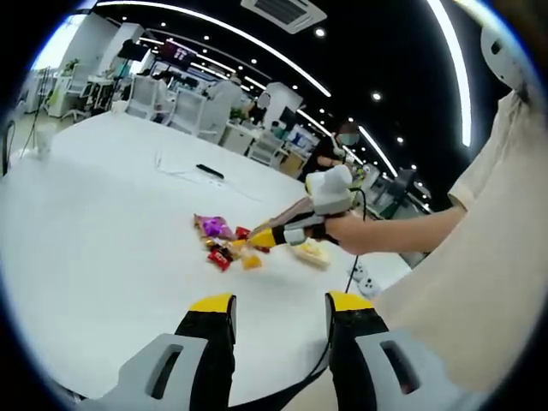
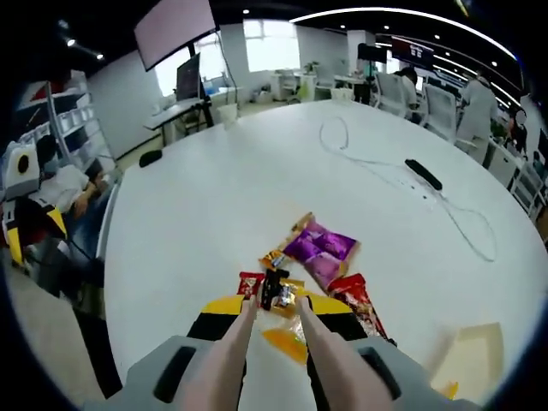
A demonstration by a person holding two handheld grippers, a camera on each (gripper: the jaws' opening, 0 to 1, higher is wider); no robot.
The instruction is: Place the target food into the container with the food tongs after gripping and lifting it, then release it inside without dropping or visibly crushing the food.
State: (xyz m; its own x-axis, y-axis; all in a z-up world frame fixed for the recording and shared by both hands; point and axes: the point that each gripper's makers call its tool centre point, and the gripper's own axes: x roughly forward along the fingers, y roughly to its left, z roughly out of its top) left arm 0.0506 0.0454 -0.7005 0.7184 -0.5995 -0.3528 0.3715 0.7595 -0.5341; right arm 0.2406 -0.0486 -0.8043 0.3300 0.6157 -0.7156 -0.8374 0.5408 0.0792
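A pile of snack packets (image 2: 318,248) lies on the white table (image 2: 214,188): a purple one, a red one (image 2: 360,301), an orange one (image 2: 287,342) and smaller ones. My right gripper (image 2: 276,306) is shut on the food tongs (image 2: 248,330). The tong tips meet on a small dark packet (image 2: 274,291) at the near edge of the pile. A pale yellow container (image 2: 475,347) sits to the right of the pile. In the left gripper view a hand holds the right gripper (image 1: 276,235) over the pile (image 1: 224,241), next to the container (image 1: 312,253). My left gripper (image 1: 281,303) hangs open, short of the pile, with nothing between its jaws.
A black remote (image 2: 423,174) and a thin cable (image 2: 342,137) lie farther out on the table. The table's rounded edge (image 2: 110,257) runs down the left. The person's arm (image 1: 402,231) and pale shirt (image 1: 488,282) occupy the right of the left gripper view. Office chairs and desks stand beyond.
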